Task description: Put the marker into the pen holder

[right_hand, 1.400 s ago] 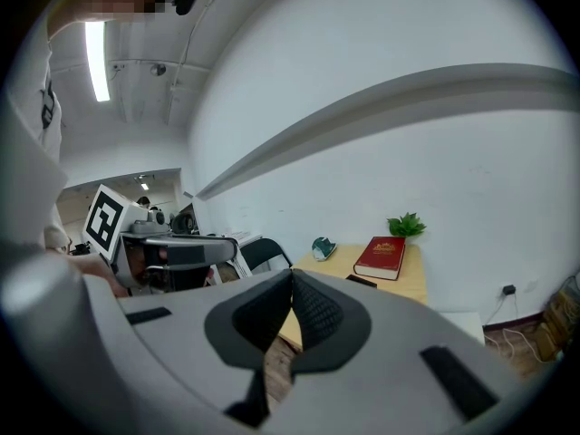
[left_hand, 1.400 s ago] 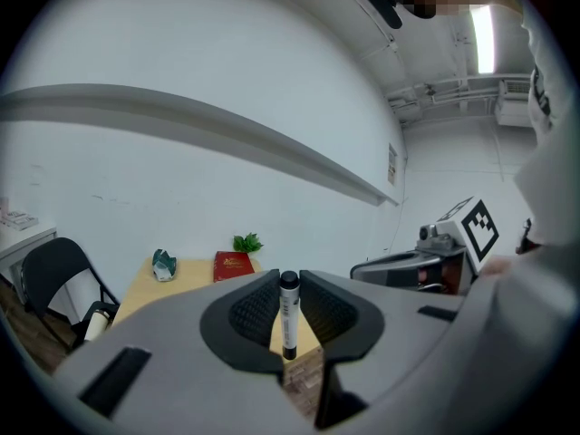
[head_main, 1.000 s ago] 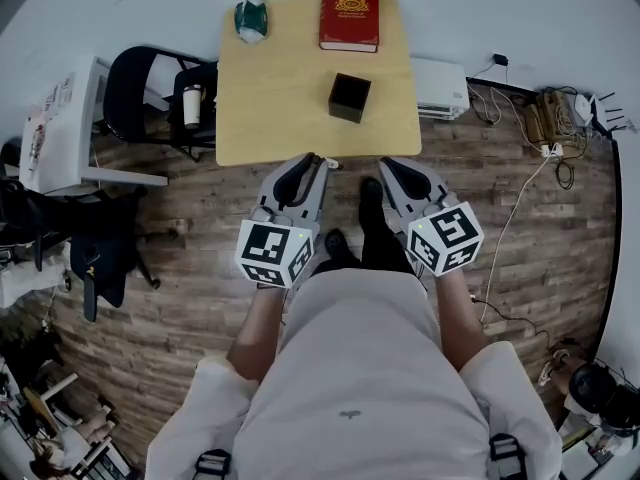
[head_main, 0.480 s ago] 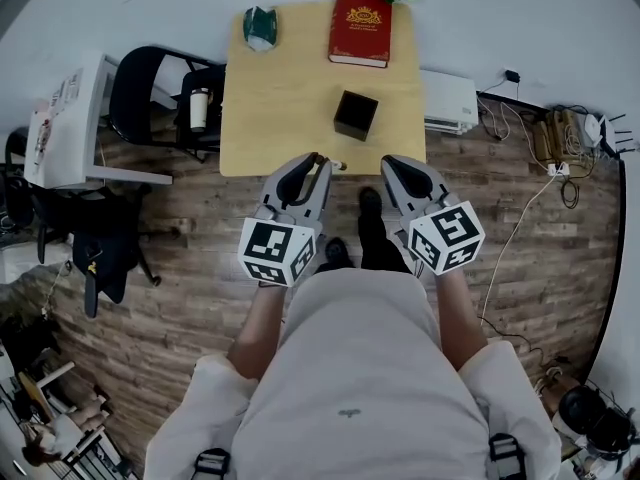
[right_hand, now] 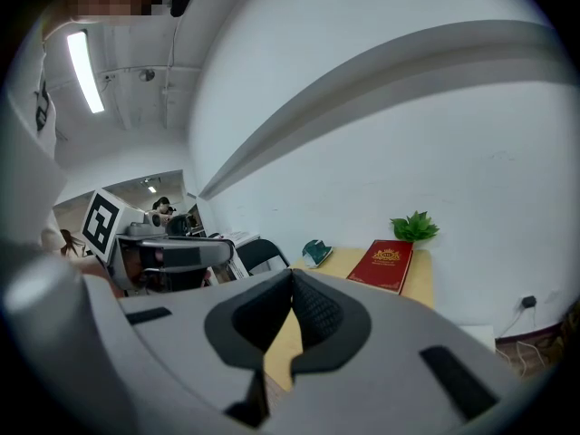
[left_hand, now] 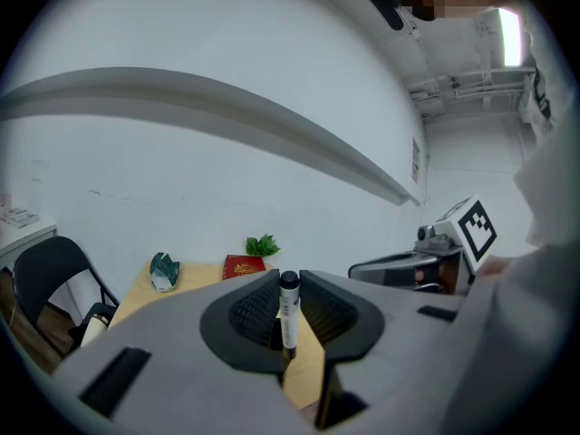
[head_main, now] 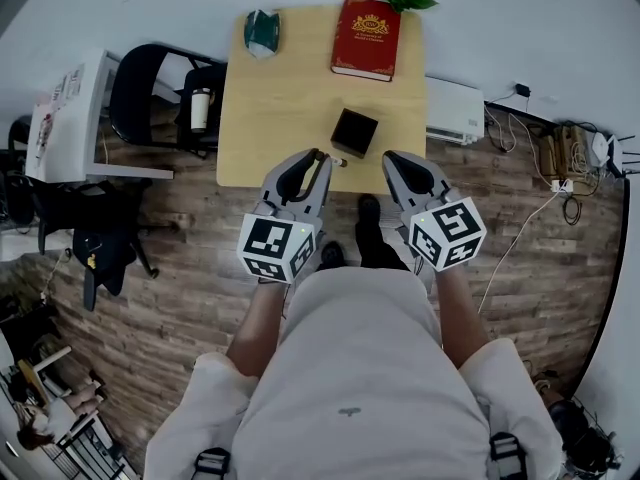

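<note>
Marker (left_hand: 288,314) clamped upright between left gripper (left_hand: 288,277) jaws | right gripper (right_hand: 291,272) jaws together

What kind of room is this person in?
Likely an office or lab workspace: a wooden table with a red book, a black office chair beside it, and loose power cables nearby.

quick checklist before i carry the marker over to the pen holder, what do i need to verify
1. Grip: white marker with black cap upright, clamped in left tongs: ok.
2. Other side: right tongs shut, empty: ok.
3. Target: black square pen holder upright on light wooden table: ok.
4. Marker above the holder's opening: not ok, it is short of it, near the table's front edge.
5. Holder's inside free: cannot tell, too dark.
6. Path: red book lies beyond the holder: ok.
</note>
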